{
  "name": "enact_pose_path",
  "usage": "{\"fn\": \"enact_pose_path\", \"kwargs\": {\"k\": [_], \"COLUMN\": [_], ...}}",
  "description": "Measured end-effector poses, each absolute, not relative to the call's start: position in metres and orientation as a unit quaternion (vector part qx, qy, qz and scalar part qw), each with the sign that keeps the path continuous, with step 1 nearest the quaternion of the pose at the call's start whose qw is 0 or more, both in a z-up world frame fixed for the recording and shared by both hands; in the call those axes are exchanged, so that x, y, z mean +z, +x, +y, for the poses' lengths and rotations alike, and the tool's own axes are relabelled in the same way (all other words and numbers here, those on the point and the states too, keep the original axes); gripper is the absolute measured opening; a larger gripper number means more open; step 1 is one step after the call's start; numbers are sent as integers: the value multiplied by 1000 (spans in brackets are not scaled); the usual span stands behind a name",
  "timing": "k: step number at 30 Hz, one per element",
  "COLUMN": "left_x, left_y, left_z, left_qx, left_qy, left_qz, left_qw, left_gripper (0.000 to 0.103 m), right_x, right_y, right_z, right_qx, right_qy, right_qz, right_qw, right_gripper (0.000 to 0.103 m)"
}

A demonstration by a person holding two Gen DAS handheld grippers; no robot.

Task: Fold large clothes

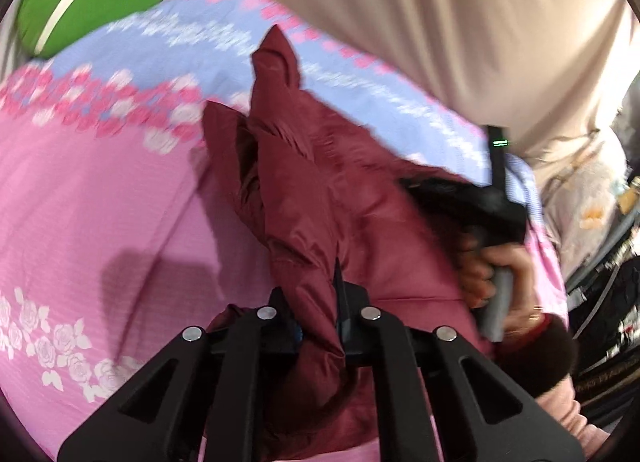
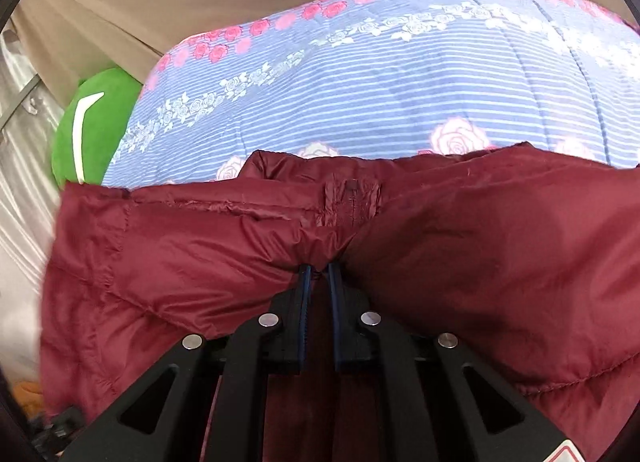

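Now w/ both jaws pinched tight on the maroon jacket point(image 2: 460, 246), my left gripper point(image 1: 316, 302) low-centre on a bunched sleeve, my right gripper point(image 2: 320, 274) at its seam, I'd lift evenly & lay it flat across the floral bedspread point(image 2: 380, 82), avoiding twist.

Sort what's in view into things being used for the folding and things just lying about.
In use: maroon puffer jacket; left gripper and right gripper, both clamped on its fabric.

Lying about: floral bedspread, which the jacket rests on; green plush toy; beige curtain.
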State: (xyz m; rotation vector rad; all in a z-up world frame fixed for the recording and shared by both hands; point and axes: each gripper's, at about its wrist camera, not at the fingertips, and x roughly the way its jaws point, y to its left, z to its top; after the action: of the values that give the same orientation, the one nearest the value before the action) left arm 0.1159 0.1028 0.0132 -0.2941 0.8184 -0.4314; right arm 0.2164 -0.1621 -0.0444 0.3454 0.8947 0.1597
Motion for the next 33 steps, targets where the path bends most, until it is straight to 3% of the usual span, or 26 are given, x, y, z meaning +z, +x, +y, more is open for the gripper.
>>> {"fn": "enact_pose_path", "kwargs": {"k": [5,7,15,25,33], "left_x": [52,67,86,106,91], "left_y": [106,104,101,73,74], "left_z": [60,45,20,-37,-109], "left_qx": [-253,-265,-281,-328,-369], "left_qy": [-115,-110,-97,-60,-25], "left_qz": [351,337,314,301,331], "left_qw": [894,897,902,894,868], "left_gripper": [8,8,8,8,8], "right_x": [-42,-35,-11,-64,-52], "right_y": [212,201,91,126,112], "right_z": [-161,-170,-232,-234,-253], "right_qx": [74,71,68,105,120], "right_qy": [153,164,140,167,201], "right_qz": [423,419,383,407,409], "right_qw": [890,890,911,892,882], "right_gripper": [8,16,17,8,7]}}
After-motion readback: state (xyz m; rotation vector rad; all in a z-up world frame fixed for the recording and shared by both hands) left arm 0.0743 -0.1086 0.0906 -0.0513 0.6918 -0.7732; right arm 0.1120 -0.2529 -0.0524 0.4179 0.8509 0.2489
